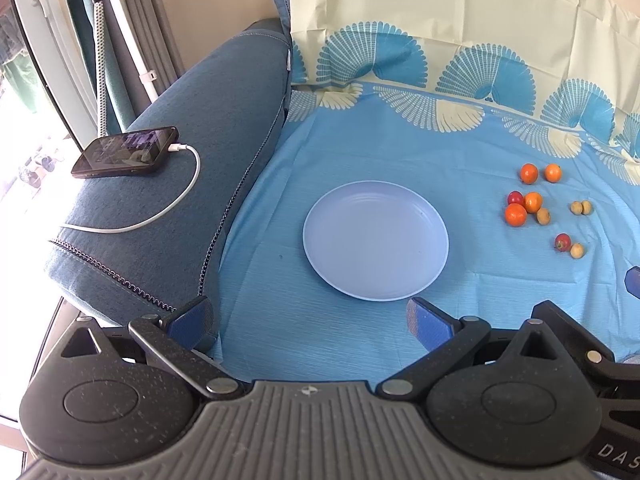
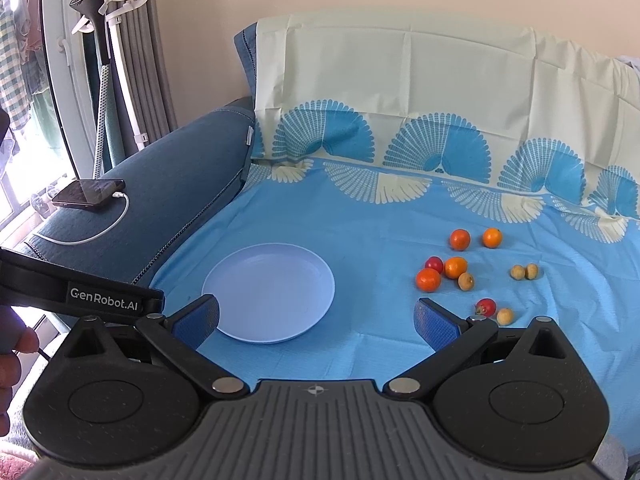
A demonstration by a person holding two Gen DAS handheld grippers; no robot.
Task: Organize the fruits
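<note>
Left wrist view first: the left gripper (image 1: pixel 308 320) has its blue pads spread wide and nothing between them, hovering just short of the pale blue plate (image 1: pixel 344 280). The plate sits bare on the blue patterned sheet (image 1: pixel 360 152). The fruits are well off to the right of it: oranges (image 1: pixel 515 215), red fruits (image 1: pixel 562 242) and small tan ones (image 1: pixel 577 250), all loose on the sheet. This view gets the phone (image 1: pixel 125 152) up close on the sofa arm (image 1: pixel 192 168), with its white cable (image 1: pixel 176 200) plugged in.

Right wrist view: the right gripper (image 2: pixel 316 320) is also wide apart and holding nothing, with the plate (image 2: pixel 224 280) near its left pad and a red fruit (image 2: pixel 485 307) with a tan one (image 2: pixel 505 316) just beyond its right pad. Only here you see the other tool's black body labelled GenRobot.AI (image 2: pixel 104 299) and a hand (image 2: pixel 12 356) at the left edge.
</note>
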